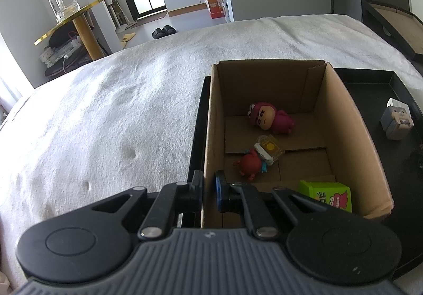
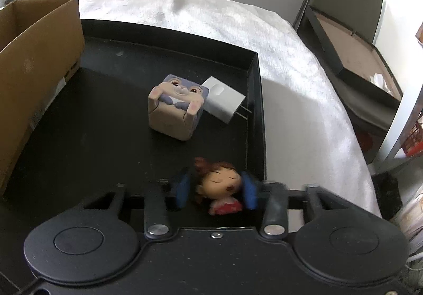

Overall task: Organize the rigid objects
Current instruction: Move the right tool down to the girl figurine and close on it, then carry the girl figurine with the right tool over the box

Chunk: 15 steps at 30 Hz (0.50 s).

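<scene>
My left gripper (image 1: 207,193) is shut on the near left wall of an open cardboard box (image 1: 211,120), one finger outside and one inside. In the box lie a pink figurine (image 1: 271,117), a red figurine with a yellow cup (image 1: 260,157) and a green toy box (image 1: 330,194). My right gripper (image 2: 216,190) has its blue pads on either side of a brown-haired doll figurine (image 2: 220,186), above the black tray (image 2: 105,115). A grey bunny cube (image 2: 175,104) and a white charger (image 2: 224,100) rest on the tray.
The box stands on the tray's left part (image 1: 370,88), and the tray lies on a white towel-covered surface (image 1: 105,123). A dark shallow crate (image 2: 354,57) sits off the right side. A gold shelf with a glass jar (image 1: 62,1) stands far left.
</scene>
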Tool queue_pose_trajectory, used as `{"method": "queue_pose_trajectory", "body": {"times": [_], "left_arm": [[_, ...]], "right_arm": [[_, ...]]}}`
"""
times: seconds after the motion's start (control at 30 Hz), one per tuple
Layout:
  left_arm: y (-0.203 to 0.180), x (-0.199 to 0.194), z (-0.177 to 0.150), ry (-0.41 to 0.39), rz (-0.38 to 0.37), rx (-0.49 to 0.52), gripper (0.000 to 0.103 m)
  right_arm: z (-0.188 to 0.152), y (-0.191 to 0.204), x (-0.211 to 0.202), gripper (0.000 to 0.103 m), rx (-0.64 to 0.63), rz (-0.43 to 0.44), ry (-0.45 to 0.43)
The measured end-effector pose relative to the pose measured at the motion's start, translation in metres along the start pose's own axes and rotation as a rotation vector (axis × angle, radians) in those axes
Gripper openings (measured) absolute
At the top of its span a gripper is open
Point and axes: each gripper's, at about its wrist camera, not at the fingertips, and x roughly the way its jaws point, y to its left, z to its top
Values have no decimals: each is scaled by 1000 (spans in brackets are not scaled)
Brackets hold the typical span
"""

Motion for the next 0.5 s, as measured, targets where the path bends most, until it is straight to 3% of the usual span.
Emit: {"method": "queue_pose_trajectory", "body": {"times": [0.5], "left_arm": [[2,0,0,-1,-8,-11,8]], "right_arm": [[25,25,-35,35,-34,85,-46]]}}
